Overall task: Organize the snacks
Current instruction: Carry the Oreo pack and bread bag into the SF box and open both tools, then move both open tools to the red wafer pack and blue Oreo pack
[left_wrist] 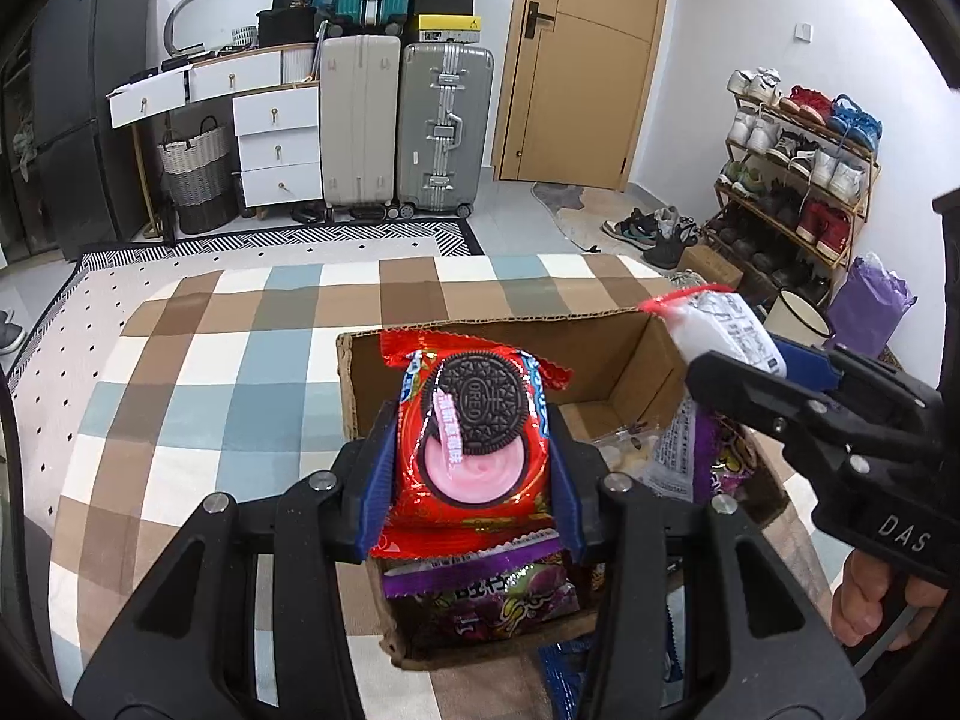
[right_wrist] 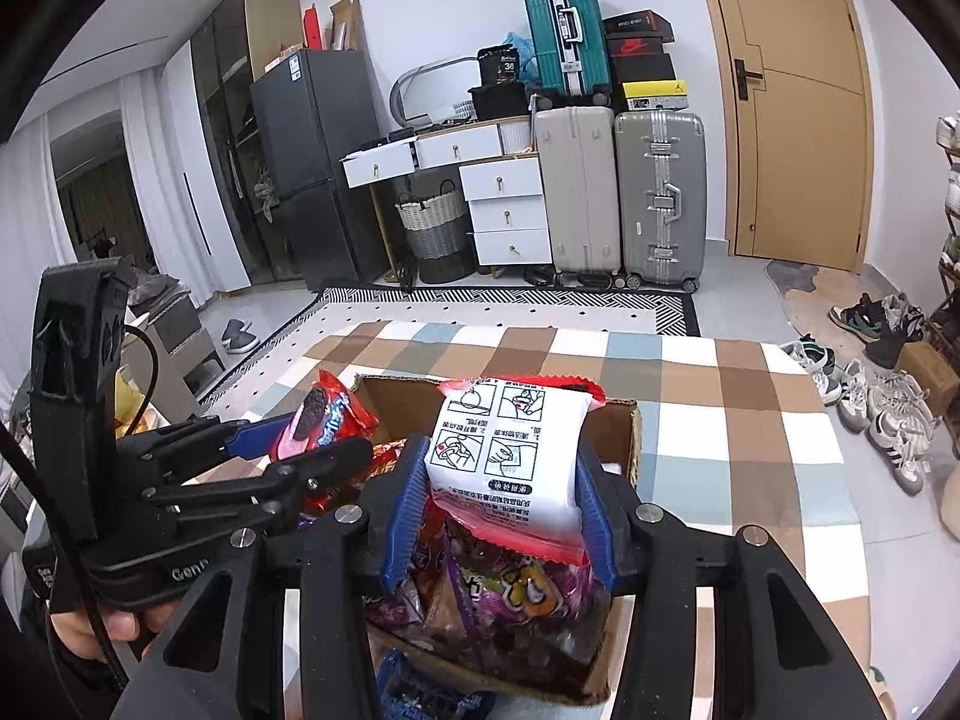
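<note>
The left gripper (left_wrist: 474,468) is clamping a red Oreo packet (left_wrist: 474,438) between its blue pads, holding it over the near end of a cardboard box (left_wrist: 624,354) that is sitting on a checked cloth (left_wrist: 180,360). "OREO" is reading clearly on the printed biscuit. To its right, the right gripper (right_wrist: 501,504), stamped "DAS" on its body, is gripping a white sachet (right_wrist: 510,450) printed with four instruction drawings and red crimped ends. Beneath both, purple snack packets (right_wrist: 522,594) are filling the box. Farther off, two grey suitcases (right_wrist: 621,198) are standing against the wall beside white drawers (right_wrist: 507,210), a shoebox bearing the Nike swoosh (right_wrist: 636,48) stacked above.
</note>
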The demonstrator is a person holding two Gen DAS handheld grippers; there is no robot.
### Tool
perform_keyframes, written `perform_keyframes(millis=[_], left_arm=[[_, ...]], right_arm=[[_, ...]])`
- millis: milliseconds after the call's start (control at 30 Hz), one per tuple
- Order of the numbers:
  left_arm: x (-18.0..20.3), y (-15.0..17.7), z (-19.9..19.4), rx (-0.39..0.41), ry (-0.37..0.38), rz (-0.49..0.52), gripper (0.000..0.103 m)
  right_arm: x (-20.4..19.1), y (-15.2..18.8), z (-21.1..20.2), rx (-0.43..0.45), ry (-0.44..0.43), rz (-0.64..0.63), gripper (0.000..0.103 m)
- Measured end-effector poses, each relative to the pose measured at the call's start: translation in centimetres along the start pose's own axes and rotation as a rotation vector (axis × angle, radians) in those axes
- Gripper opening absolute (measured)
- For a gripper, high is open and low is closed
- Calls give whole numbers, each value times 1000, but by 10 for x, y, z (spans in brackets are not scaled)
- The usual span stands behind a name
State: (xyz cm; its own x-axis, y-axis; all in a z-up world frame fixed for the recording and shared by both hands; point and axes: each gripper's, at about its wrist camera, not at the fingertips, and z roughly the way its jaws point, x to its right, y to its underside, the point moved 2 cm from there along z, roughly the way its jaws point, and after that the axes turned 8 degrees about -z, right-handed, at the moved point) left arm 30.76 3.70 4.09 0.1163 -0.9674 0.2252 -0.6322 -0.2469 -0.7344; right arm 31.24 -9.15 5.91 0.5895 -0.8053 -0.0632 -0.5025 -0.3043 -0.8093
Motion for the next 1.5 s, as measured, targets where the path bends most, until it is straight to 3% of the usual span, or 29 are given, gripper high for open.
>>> perform_keyframes(millis=[300,667,833,933,1067,1133,1200,1500], left_arm=[[-9,4,29,-40,-5,-23,42],[-10,3,40,-35,11,-23,42],[-6,3,32,-17,23,-9,42],[-5,2,22,4,29,-11,53],[-7,3,4,28,17,-11,84],[-9,4,-6,35,30,-19,88],[-11,6,-13,40,11,-23,103],[-12,19,-51,65,-9,-26,102]], right_arm=[[9,0,25,-17,4,6,46],[22,12,47,-61,19,41,46],[18,15,42,-37,-5,36,58],[15,12,31,-13,5,21,70],[16,13,10,22,35,18,87],[19,15,-1,36,47,28,97],[22,18,-10,40,64,44,100],[14,30,-39,40,82,48,103]])
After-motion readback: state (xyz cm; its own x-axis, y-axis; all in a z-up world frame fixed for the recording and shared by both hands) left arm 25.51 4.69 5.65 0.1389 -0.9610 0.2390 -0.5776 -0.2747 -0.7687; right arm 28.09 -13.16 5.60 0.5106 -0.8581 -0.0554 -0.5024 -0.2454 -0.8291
